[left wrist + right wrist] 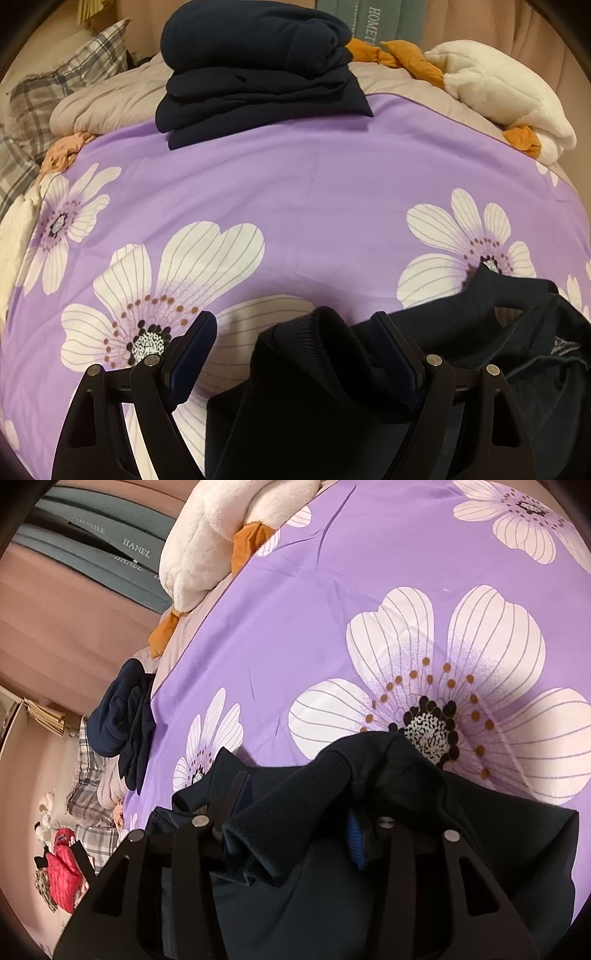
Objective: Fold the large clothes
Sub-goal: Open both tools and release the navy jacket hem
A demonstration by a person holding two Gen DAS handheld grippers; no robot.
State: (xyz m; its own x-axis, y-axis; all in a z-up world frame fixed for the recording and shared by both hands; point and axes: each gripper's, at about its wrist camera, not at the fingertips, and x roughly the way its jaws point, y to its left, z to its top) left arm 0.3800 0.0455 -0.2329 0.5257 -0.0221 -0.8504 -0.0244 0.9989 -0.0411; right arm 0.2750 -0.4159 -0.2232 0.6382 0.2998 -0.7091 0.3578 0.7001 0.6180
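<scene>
A dark navy garment [461, 350] lies crumpled on the purple flowered quilt [295, 192] at the near edge. Its ribbed sleeve cuff [325, 332] rises between the fingers of my left gripper [293, 332], which stands wide open with neither pad pressing the cloth. In the right wrist view the same garment [480, 849] is bunched up, and my right gripper [295, 805] is shut on a thick roll of its sleeve [295, 797]. Cloth drapes over the right finger, so only a strip of its blue pad [355, 834] shows.
A stack of folded dark clothes [258, 81] sits at the quilt's far edge. A white plush toy with orange feet [498, 85] lies at the far right, and a plaid pillow [55, 85] at the far left. Red cloth [64, 867] lies beyond the bed.
</scene>
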